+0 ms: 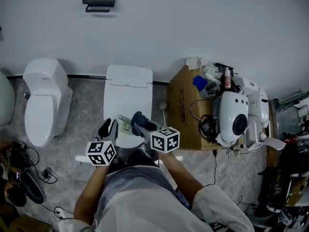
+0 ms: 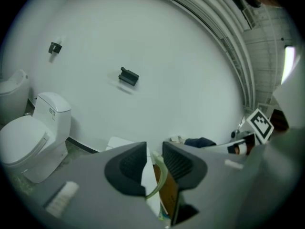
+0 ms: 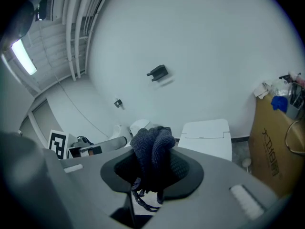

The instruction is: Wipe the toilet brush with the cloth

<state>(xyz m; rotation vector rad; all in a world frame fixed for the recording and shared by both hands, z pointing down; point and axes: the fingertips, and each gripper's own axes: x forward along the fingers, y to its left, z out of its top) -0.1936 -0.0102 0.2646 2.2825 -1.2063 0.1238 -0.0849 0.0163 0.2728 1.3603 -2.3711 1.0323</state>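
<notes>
My left gripper (image 1: pixel 109 125) is shut on a thin, pale greenish-white curved piece (image 2: pixel 160 179), apparently the toilet brush's handle. The brush shows as a pale bit (image 1: pixel 124 121) between the two grippers, and its head is hidden. A dark blue knitted cloth (image 3: pixel 152 150) is bunched between the jaws of my right gripper (image 3: pixel 151 170), which is shut on it. In the head view that cloth (image 1: pixel 140 118) and the right gripper (image 1: pixel 141 125) sit just right of the brush, over the front of the middle toilet (image 1: pixel 128 88). The cloth (image 2: pixel 200 141) also shows to the right in the left gripper view.
A second white toilet (image 1: pixel 43 100) stands to the left. A cardboard box (image 1: pixel 185 110) with clutter and a white device (image 1: pixel 236 115) stands to the right. A white ball on a stick (image 1: pixel 163 105) leans beside the box. Cables (image 1: pixel 29 163) lie on the floor at the left. A black bracket (image 1: pixel 99 3) is on the wall.
</notes>
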